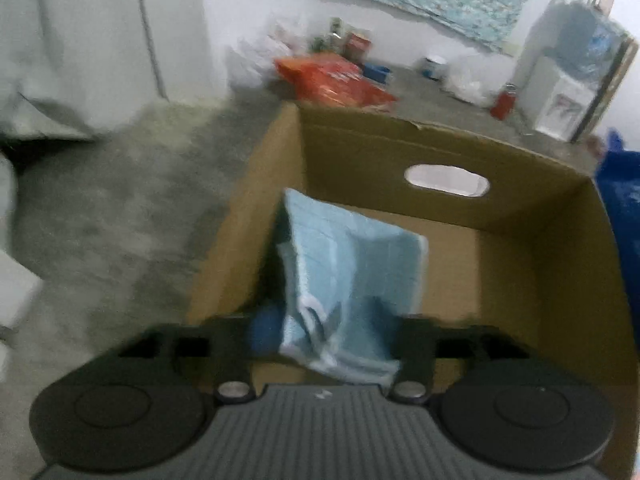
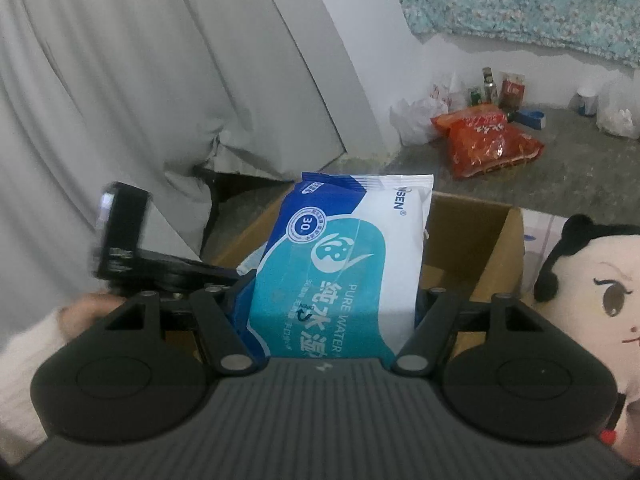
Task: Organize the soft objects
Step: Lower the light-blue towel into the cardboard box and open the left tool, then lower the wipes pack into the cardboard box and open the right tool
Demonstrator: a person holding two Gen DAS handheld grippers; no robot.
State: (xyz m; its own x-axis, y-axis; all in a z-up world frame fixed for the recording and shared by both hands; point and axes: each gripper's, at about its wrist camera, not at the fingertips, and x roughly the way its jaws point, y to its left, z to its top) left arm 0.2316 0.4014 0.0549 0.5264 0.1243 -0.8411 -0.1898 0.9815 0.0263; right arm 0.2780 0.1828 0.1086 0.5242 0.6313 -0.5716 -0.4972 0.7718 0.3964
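While the left gripper (image 1: 324,344) hangs over the open cardboard box (image 1: 552,264), its fingers stand well apart and a light blue cloth (image 1: 352,276) lies loose between them, drooping into the box with no pad visibly pressing on it; the left-wrist view is blurred, so contact at the cloth's lower edge cannot be ruled out. The right gripper (image 2: 332,312) has its fingers closed on the sides of a blue-and-white pack of wet wipes (image 2: 340,264), held upright above the near rim of the same box. A plush doll (image 2: 592,300) sits at the right edge of the right-wrist view, just beside the box, not yet stowed. The box appears to rest on the grey floor (image 1: 120,220). Likely faults from here, by judgement: the cloth may snag on a finger and be dragged back out when the left gripper lifts; the slick pack may slip or tilt in a shallow side grip; and the two grippers, both working over one box, may collide if the right one descends before the left one clears
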